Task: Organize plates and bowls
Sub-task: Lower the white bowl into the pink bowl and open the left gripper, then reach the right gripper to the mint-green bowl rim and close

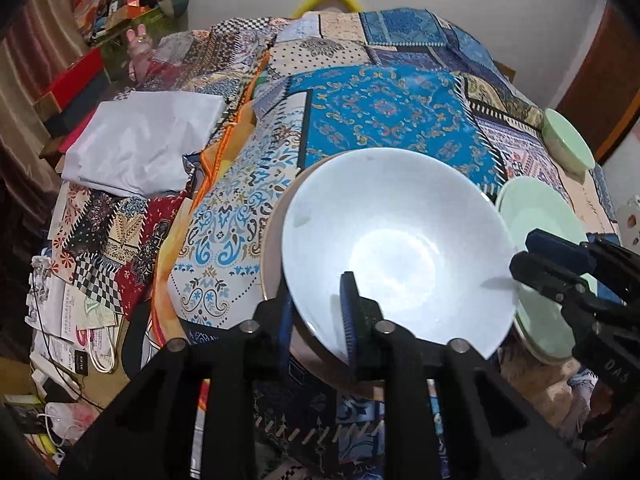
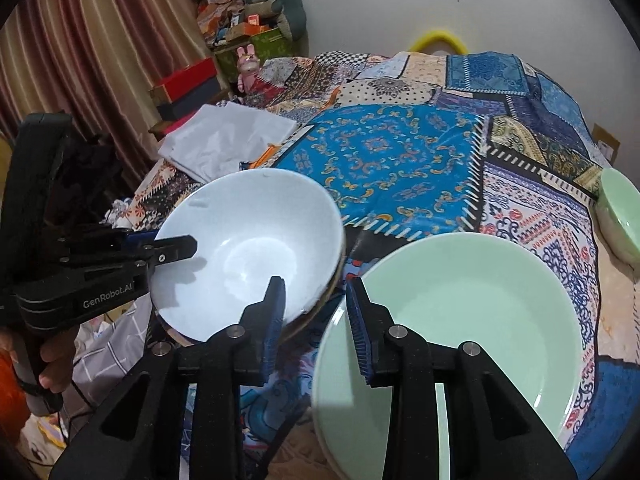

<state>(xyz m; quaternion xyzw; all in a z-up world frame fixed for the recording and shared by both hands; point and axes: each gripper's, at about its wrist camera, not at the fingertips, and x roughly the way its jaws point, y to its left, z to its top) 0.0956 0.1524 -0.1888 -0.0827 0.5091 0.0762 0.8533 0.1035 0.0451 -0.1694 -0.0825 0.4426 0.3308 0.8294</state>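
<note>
A white bowl [image 1: 400, 248] [image 2: 248, 248] rests nested in a brown-rimmed bowl [image 1: 270, 256] on the patchwork cloth. My left gripper [image 1: 318, 292] [image 2: 172, 242] straddles the white bowl's near rim, one finger inside and one outside, with a little slack showing. To the right a pale green deep plate [image 2: 480, 320] [image 1: 532, 216] lies on another green plate [image 2: 332, 404]. My right gripper [image 2: 314, 284] [image 1: 524, 252] stands open over the green plates' left rim, its left pad clear of it. A second green bowl [image 2: 620, 216] [image 1: 568, 140] sits at the far right.
A folded white cloth [image 1: 144, 148] [image 2: 224, 144] lies on the cloth's left side. Boxes and clutter [image 2: 240, 28] stand by the curtain at the back left. Papers and cables [image 1: 68, 320] lie on the floor at the left. A hand [image 2: 52, 364] grips the left gripper's handle.
</note>
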